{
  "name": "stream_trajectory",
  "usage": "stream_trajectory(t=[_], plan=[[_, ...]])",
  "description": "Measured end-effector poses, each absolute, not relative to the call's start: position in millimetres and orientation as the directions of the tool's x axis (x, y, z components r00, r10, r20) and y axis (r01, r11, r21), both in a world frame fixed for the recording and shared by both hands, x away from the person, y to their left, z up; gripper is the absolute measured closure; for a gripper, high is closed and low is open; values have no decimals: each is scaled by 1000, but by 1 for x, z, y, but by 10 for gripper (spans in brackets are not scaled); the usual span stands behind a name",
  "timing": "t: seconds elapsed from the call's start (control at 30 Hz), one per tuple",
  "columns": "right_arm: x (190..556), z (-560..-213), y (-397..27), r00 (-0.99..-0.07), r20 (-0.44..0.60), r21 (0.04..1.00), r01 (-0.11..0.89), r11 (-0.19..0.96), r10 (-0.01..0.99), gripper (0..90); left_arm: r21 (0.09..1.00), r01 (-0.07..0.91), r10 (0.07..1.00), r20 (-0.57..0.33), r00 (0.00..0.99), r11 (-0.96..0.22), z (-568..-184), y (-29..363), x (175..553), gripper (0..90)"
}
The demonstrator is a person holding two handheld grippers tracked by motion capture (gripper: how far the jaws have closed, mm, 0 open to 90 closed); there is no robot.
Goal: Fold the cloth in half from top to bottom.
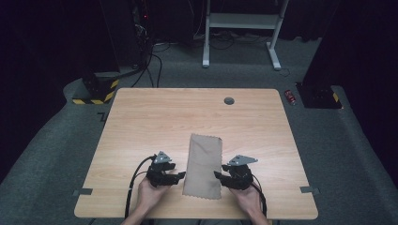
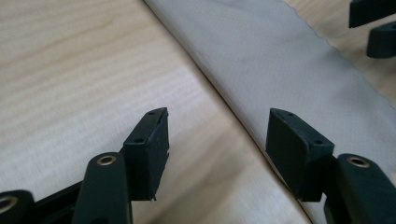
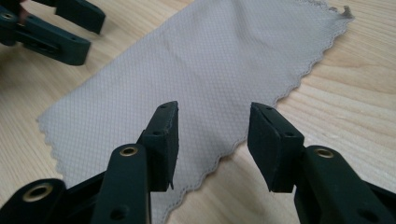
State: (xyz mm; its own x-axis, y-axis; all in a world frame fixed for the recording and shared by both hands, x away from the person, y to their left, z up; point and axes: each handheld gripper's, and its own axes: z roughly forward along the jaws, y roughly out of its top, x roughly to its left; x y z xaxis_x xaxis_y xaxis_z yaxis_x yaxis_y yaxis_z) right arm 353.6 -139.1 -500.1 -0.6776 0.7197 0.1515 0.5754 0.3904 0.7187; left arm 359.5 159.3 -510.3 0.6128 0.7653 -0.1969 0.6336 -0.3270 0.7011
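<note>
Cloths: one folded beige cloth (image 1: 203, 166), near table (image 1: 141, 122) edge.
Left gripper (image 1: 176, 177): jaws wide, empty, at cloth's left.
Right gripper (image 1: 219, 176): jaws wide, empty, at cloth's right.

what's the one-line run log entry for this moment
cloth: flat on table, folded lengthwise | left gripper: open, at cloth's left edge | right gripper: open, at right edge | held: nothing

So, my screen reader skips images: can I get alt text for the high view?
A beige cloth lies flat on a wooden table, between the left gripper and right gripper, both open and holding nothing. Dark floor and equipment surround the table.
</note>
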Motion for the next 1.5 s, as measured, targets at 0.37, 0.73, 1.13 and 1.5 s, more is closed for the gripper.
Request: stream_trajectory(t=[0.37,0.73,1.13,1.5], plan=[[377,-496,-137,-653,189,700,613,366,733,530,682,637,769,-169,617,-361,-496,153,404,406],[402,-489,-133,-642,193,691,626,361,742,581,676,642,779,-158,606,-362,-488,144,439,407],[440,-485,-133,-569,170,687,654,317,805,644,657,660,808,-130,575,-364,-488,134,473,417],[460,-497,-133,-516,137,675,673,301,846,717,633,690,835,-122,536,-350,-499,118,495,435]])
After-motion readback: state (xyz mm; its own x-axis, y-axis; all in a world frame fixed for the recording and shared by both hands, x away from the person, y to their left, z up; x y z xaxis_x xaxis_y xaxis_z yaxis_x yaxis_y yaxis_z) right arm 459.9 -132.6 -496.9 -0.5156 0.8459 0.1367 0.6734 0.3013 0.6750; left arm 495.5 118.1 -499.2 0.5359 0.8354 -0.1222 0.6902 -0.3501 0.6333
